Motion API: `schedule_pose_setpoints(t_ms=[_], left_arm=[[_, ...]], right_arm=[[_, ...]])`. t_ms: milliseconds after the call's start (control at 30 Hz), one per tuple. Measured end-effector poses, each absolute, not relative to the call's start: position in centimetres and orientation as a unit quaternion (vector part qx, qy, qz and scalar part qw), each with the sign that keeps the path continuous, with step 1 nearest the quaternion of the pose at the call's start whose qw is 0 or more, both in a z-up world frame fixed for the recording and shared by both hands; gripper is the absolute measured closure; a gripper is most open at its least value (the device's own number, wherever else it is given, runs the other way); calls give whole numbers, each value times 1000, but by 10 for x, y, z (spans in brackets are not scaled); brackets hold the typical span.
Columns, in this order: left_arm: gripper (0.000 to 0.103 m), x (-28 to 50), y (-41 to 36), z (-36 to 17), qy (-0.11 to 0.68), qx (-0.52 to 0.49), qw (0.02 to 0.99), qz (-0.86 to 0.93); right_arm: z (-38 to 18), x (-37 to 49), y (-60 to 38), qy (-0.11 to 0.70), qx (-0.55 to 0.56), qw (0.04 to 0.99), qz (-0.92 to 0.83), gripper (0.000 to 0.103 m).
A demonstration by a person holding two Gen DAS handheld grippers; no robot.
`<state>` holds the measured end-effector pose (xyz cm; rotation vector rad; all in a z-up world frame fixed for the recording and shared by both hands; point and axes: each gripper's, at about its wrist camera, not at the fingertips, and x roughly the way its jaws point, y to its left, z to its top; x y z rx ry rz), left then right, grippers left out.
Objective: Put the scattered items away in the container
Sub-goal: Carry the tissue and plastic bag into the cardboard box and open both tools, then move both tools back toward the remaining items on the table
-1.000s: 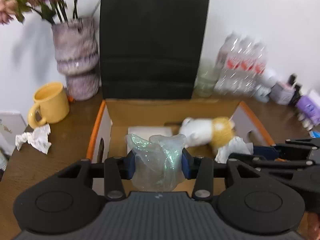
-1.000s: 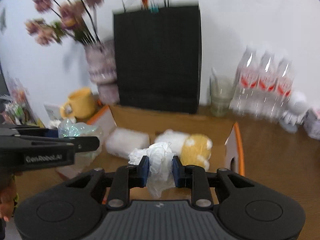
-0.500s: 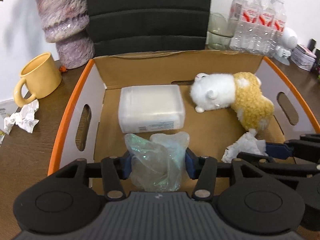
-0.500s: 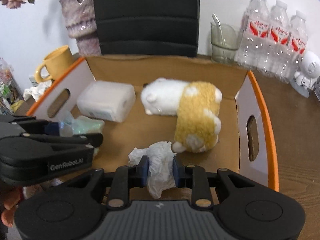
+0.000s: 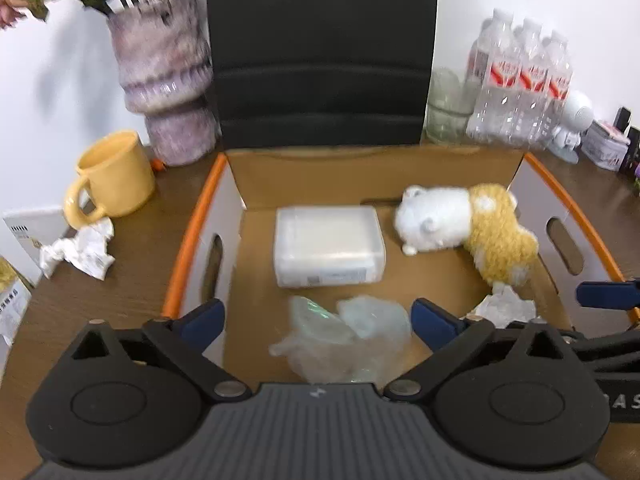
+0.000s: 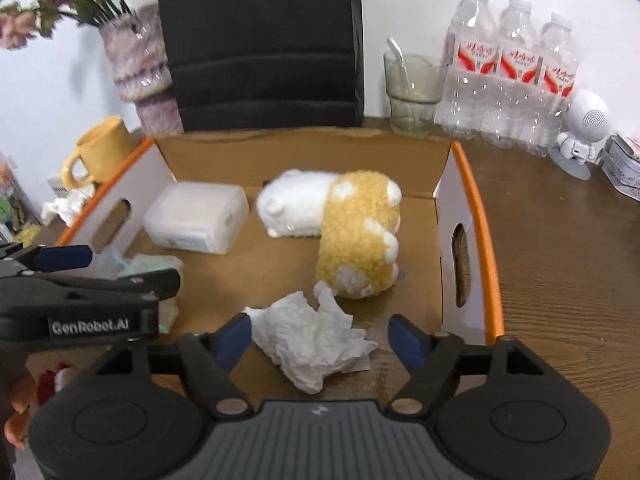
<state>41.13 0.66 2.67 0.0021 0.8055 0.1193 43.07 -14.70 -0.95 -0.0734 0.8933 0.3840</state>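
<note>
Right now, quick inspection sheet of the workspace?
Surface: brown wooden table.
Job's things: cardboard box holds plastic bag, crumpled tissue, plush toy, white packet.
Clutter: crumpled paper outside the box beside yellow mug.
Grippers: left gripper open, right gripper open; neither grips anything.
Cables: nothing seen.
Surroundings: vase, black bag, water bottles, glass.

"GenRobot.AI" in white on the left gripper [image 6: 108, 276] body. Water bottles [image 6: 516, 64] right of the black bag [image 6: 260, 44] carry red labels, characters unreadable. White pack [image 5: 329, 246] label too small to read.
</note>
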Motion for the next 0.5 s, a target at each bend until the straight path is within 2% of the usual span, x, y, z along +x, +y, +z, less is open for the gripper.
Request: schedule_pose_setpoints(t_ms=[233,500], left_arm=[[0,382,16,49,355,-4,933,57],[0,347,30,63,331,-19,942,51]], right_arm=[[25,400,-154,382,-37,905,185,4],[50,366,-160,354,-35,915,193,1]])
